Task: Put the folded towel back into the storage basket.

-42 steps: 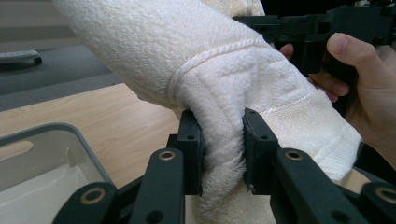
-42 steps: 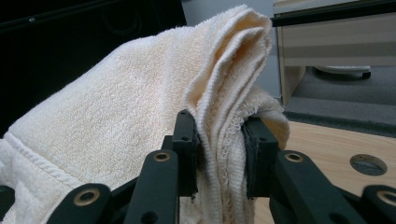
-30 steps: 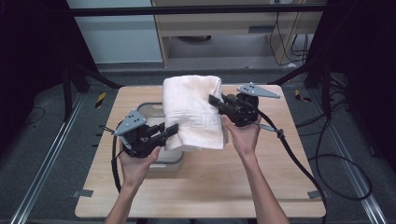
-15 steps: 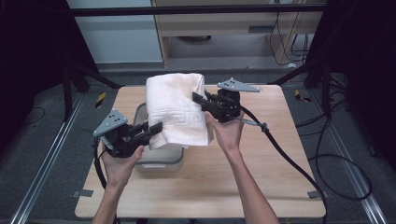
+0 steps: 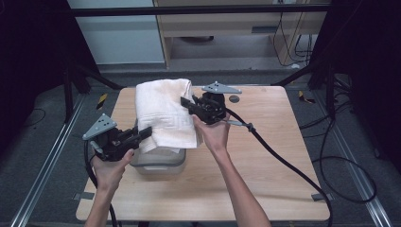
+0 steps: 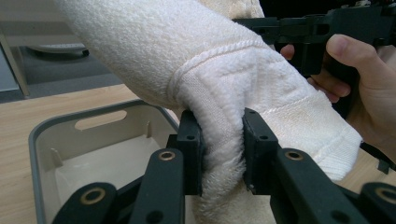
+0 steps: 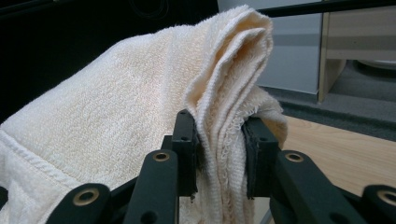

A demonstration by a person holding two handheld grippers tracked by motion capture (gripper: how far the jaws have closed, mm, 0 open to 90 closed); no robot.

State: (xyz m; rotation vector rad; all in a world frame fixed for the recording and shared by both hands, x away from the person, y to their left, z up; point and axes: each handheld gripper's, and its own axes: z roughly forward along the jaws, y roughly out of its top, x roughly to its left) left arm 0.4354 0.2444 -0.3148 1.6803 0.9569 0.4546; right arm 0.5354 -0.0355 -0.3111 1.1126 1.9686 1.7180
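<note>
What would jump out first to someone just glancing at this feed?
A folded white towel held up in the air over the table's left half, pinched between the left gripper and the right gripper. Directly beneath it sits an open grey bin on the wooden table.

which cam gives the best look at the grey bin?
Left gripper view: the grey bin shows its rim, handle slot and bare inside. In the high view the towel covers most of it. The right gripper view gives towel instead.
</note>
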